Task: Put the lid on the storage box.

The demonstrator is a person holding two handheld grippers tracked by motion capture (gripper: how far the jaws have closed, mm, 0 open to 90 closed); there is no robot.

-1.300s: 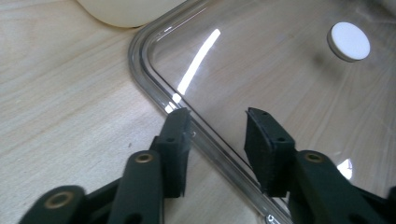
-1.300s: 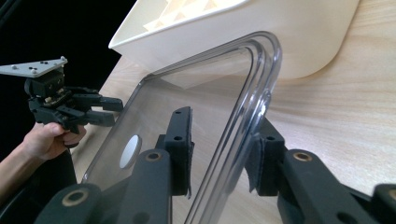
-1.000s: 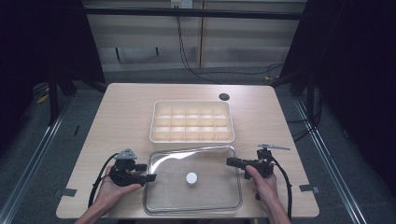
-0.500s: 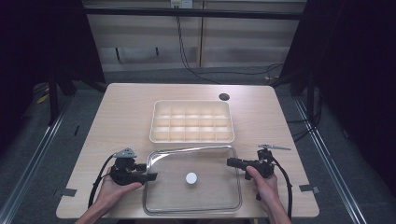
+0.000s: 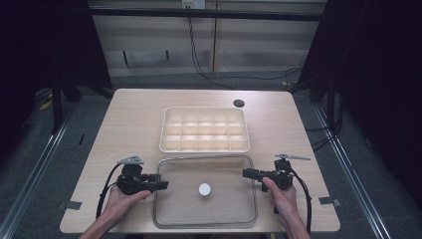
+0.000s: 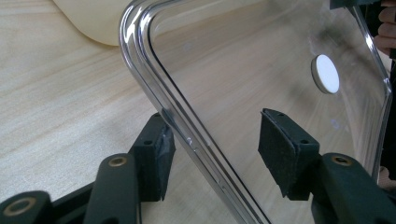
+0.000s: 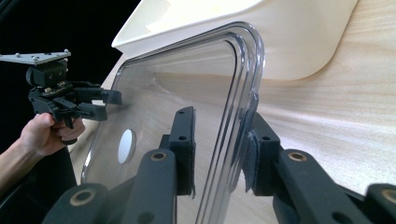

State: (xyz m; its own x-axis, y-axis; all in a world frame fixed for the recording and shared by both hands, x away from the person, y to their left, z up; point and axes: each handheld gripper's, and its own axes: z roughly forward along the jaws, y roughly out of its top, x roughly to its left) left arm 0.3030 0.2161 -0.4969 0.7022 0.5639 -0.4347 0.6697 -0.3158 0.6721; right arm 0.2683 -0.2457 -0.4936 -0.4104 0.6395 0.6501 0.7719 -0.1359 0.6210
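A clear plastic lid with a white disc at its middle lies flat on the table in front of a cream compartment tray. My left gripper is at the lid's left edge. In the left gripper view the rim runs between its jaws, which have just been closing; one pad touches the rim, the other stands off. My right gripper is on the lid's right edge. Its jaws have just eased open slightly, and both pads still hold the rim.
The tray's compartments look empty. A dark round hole sits in the tabletop behind the tray at the right. Cables trail from both grippers toward the table's front edge. Bare wood lies to either side of the tray.
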